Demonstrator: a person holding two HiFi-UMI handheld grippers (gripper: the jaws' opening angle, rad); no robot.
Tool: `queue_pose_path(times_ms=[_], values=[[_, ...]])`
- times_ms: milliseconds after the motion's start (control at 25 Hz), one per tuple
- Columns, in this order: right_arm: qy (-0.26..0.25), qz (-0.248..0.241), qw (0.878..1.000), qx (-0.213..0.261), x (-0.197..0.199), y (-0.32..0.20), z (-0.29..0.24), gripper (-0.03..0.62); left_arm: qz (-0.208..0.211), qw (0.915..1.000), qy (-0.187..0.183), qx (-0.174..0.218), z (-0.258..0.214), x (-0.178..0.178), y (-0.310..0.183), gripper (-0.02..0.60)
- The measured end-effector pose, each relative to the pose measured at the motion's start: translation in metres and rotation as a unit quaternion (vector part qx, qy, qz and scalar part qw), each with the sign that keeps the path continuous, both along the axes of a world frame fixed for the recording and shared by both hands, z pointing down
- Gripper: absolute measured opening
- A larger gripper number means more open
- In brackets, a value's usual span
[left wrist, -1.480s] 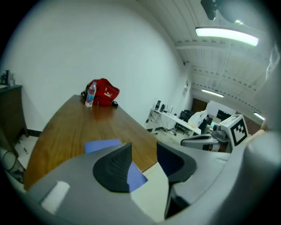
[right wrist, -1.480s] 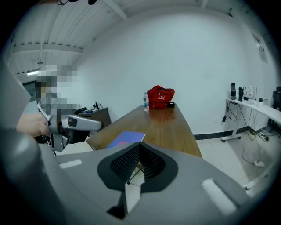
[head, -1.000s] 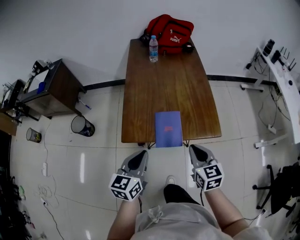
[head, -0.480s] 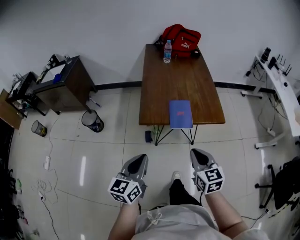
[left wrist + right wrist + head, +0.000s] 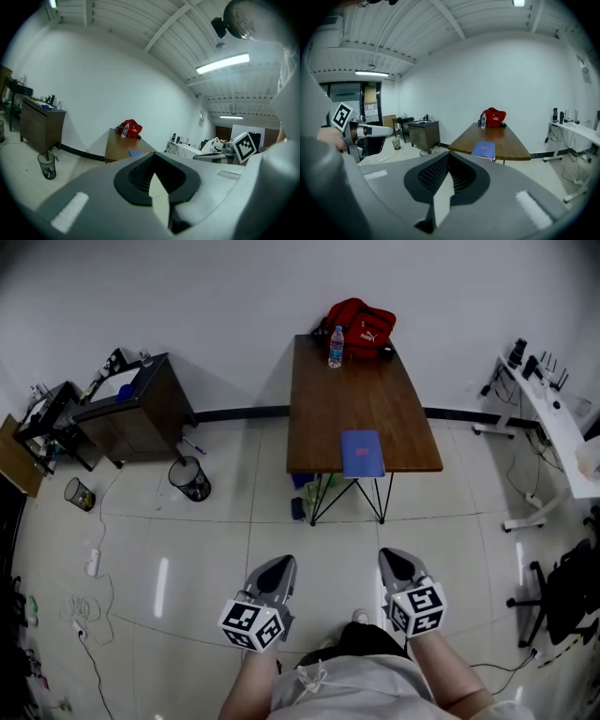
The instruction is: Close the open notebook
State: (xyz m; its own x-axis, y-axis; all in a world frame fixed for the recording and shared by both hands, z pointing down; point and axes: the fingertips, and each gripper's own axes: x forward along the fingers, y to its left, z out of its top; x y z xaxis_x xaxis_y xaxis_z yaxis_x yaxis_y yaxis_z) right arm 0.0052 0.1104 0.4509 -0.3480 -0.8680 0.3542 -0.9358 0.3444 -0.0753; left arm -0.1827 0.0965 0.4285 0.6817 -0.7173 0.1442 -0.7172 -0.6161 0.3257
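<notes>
The blue notebook [image 5: 362, 453] lies closed at the near edge of the table [image 5: 347, 399], well apart from the left gripper [image 5: 277, 570] and the right gripper [image 5: 394, 563]. Both have their jaws together, holding nothing.

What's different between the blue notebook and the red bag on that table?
The notebook is blue, the bag red. The notebook lies flat and thin; the bag sits bulky and rounded. The notebook is at the near edge of the table, the bag at its far end by the wall. Both rest on that same wooden top.
</notes>
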Motion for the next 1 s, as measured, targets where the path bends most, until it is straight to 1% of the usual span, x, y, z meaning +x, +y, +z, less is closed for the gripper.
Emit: queue_pose_path(times_ms=[280, 600, 880, 1000], values=[[-0.001, -0.003, 1.0, -0.01, -0.002, 0.024, -0.001, 0.006, 0.006, 0.9999, 0.002, 0.008, -0.008, 0.006, 0.015, 0.006], [0.001, -0.024, 1.0, 0.004, 0.005, 0.035, -0.008, 0.006, 0.013, 0.9995, 0.002, 0.027, -0.018, 0.031, 0.021, 0.006], [0.002, -0.013, 1.0, 0.011, 0.019, 0.039, -0.009, 0.006, 0.018, 0.9992, 0.012, 0.035, -0.021, 0.047, 0.022, 0.006], [0.0, -0.003, 1.0, 0.015, 0.025, 0.039, -0.012, 0.006, 0.026, 0.9987, 0.014, 0.04, -0.025, 0.053, 0.024, 0.006]])
